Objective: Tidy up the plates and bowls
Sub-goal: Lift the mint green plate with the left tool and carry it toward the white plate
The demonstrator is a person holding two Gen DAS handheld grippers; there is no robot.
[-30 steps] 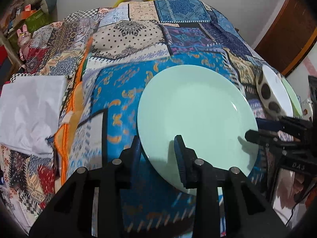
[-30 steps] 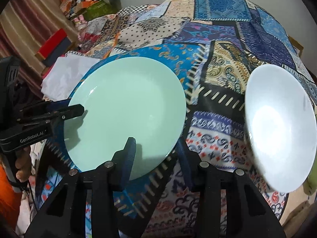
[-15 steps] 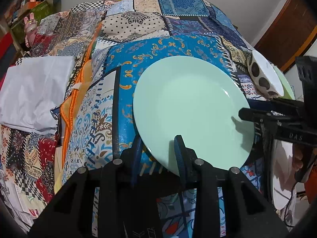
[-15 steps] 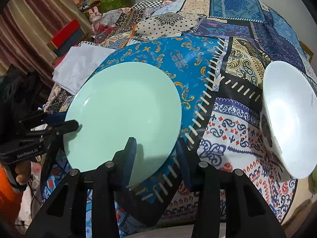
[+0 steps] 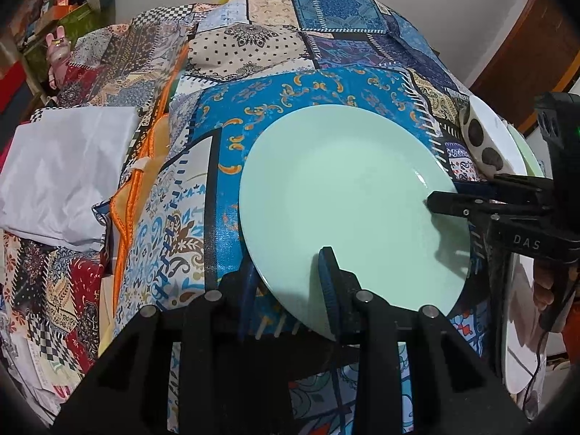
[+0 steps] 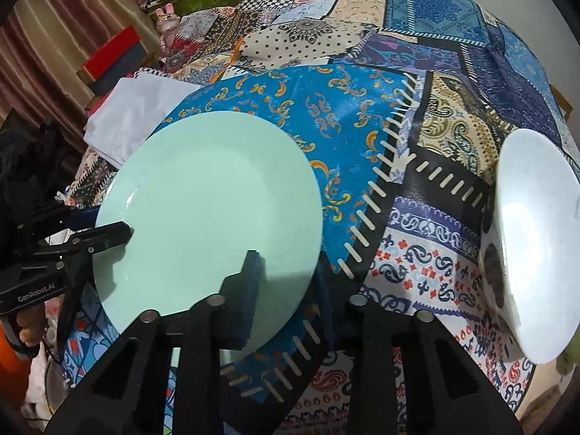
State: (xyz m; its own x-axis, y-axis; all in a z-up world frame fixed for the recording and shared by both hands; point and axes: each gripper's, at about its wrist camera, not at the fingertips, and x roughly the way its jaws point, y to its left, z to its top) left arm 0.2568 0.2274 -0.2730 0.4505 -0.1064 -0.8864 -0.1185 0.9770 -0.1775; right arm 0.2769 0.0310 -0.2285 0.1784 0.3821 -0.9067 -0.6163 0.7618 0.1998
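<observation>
A mint-green plate (image 5: 348,195) is held over the patchwork cloth (image 5: 253,47); it also shows in the right wrist view (image 6: 206,214). My left gripper (image 5: 290,279) is shut on its near edge, one finger above and one below. My right gripper (image 6: 286,290) is shut on its opposite edge and shows from the side in the left wrist view (image 5: 449,206). A white bowl with dark spots outside (image 6: 529,239) stands tilted at the right; it also shows in the left wrist view (image 5: 485,137).
A folded white cloth (image 5: 61,170) lies at the left of the bed-like surface. Boxes and a small pink rabbit figure (image 5: 58,50) sit at the far left. A pale green plate edge (image 5: 529,156) shows behind the spotted bowl. A wooden door (image 5: 525,50) is at the right.
Both grippers have drawn the green plate back toward the near edge of the cloth and a little lower. The plate stays gripped on both sides.
</observation>
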